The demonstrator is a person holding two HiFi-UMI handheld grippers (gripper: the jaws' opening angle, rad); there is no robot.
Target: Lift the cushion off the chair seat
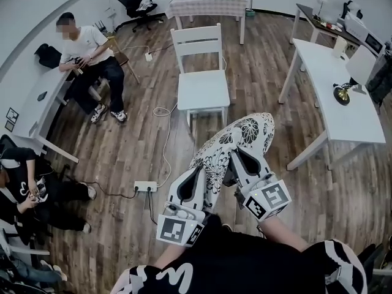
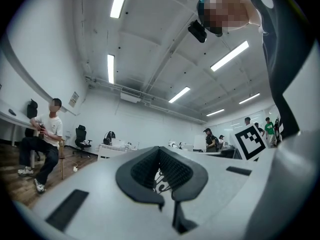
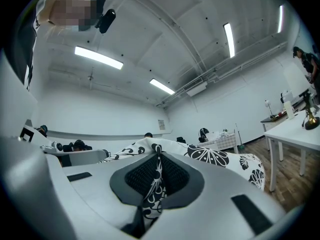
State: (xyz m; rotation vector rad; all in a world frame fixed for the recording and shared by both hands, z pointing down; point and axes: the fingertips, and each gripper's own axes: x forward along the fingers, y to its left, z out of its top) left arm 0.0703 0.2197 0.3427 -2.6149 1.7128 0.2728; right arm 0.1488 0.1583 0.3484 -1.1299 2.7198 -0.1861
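Observation:
The cushion (image 1: 236,141), white with black flower print, hangs in the air between both grippers, in front of the white chair (image 1: 202,87) whose seat is bare. My left gripper (image 1: 199,171) is shut on the cushion's near left edge; a strip of printed fabric (image 2: 160,180) shows between its dark pads. My right gripper (image 1: 239,155) is shut on the right edge, with cushion fabric (image 3: 156,184) pinched between its pads and the rest of the cushion (image 3: 220,156) spreading beyond.
A white table (image 1: 343,97) with a lamp stands at the right. A power strip (image 1: 146,187) and cables lie on the wood floor at the left. People sit at the left wall (image 1: 92,54). A clothed table (image 1: 208,6) stands behind the chair.

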